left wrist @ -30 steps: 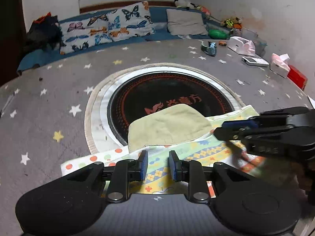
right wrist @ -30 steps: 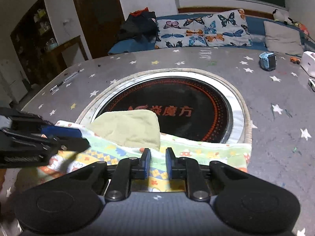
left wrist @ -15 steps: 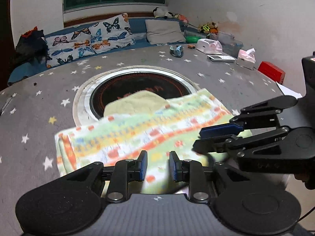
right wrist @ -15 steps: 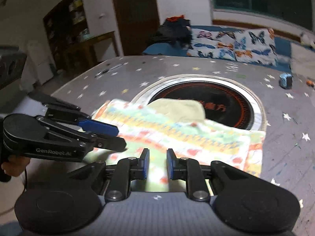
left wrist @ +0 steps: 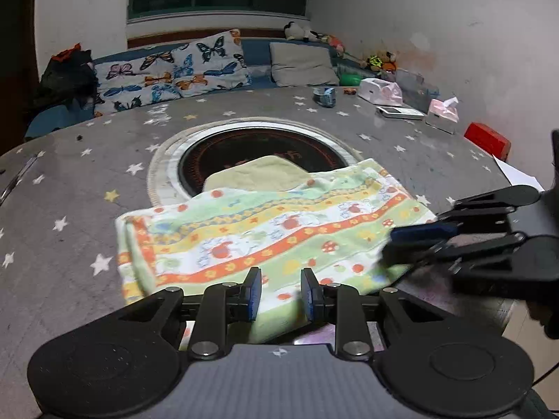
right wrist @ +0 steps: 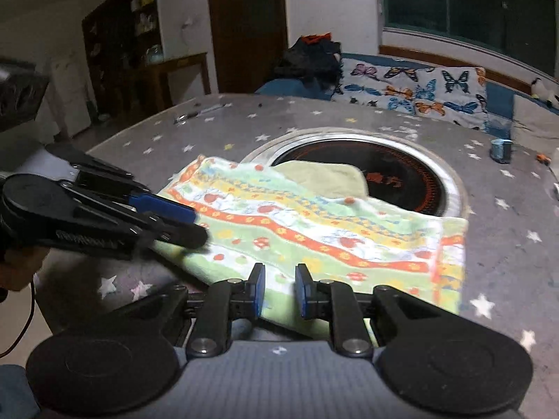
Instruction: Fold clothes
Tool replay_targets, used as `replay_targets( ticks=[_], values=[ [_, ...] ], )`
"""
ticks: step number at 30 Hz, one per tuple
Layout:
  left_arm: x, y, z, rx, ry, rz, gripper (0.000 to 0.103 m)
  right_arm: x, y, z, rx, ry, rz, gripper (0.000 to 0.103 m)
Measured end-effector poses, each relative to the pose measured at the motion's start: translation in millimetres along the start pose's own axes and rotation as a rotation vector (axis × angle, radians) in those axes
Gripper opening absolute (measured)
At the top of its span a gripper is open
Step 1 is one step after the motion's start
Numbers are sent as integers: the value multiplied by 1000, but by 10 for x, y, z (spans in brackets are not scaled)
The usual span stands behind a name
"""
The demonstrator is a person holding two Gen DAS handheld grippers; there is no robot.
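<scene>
A colourful striped towel (left wrist: 279, 230) (right wrist: 314, 230) lies spread on the grey star-patterned table (left wrist: 80, 216), and its near edge hangs over the table's front edge. My left gripper (left wrist: 281, 281) is shut on that near edge, and the cloth runs up between its blue pads. My right gripper (right wrist: 278, 277) grips the same edge further right. Each gripper shows in the other's view: the right gripper (left wrist: 391, 244) at the towel's right corner, the left gripper (right wrist: 195, 223) at its left corner. A folded olive cloth (left wrist: 258, 173) (right wrist: 325, 178) lies partly under the towel's far edge.
A round black hob (left wrist: 244, 150) is sunk into the table's middle. A blue tape roll (left wrist: 325, 96), tissue boxes (left wrist: 443, 115), a red box (left wrist: 487, 139) and a white paper sheet (left wrist: 517, 174) stand along the right side. A bench with butterfly cushions (left wrist: 174, 70) runs behind.
Both grippers have drawn back toward the table's front edge, dragging the towel with them. The towel now covers less of the hob and more of the olive cloth.
</scene>
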State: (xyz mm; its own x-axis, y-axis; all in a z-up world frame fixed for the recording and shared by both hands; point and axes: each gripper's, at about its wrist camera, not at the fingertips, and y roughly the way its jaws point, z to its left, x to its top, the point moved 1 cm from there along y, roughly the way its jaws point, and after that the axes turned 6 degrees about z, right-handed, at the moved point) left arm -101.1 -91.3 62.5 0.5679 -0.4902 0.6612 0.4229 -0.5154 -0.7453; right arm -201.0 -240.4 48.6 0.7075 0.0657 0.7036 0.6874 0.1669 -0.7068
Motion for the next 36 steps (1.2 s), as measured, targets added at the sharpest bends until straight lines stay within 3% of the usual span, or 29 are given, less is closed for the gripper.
replay_targets(
  ticks=[4, 6, 11, 17, 23, 30, 36],
  values=[
    [-88, 54, 105, 3, -40, 12, 28, -143, -28, -220, -43, 61, 21, 20],
    [-71, 26, 112, 5, -46, 13, 27, -176, -56, -299, -24, 94, 24, 20],
    [-62, -95, 173, 26, -56, -13, 28, -126, -194, -412, -66, 99, 8, 20],
    [-154, -126, 413, 22, -146, 10, 28, -125, -139, -550, -60, 124, 47, 17],
    [-17, -116, 557, 63, -166, 0, 28, 175, -59, -585, -94, 82, 2, 19],
    [114, -36, 712, 77, -203, 18, 28, 281, 270, -840, -118, 132, 59, 19],
    [382, 126, 791, 90, -207, 0, 28, 416, 332, -900, -134, 119, 39, 19]
  ],
)
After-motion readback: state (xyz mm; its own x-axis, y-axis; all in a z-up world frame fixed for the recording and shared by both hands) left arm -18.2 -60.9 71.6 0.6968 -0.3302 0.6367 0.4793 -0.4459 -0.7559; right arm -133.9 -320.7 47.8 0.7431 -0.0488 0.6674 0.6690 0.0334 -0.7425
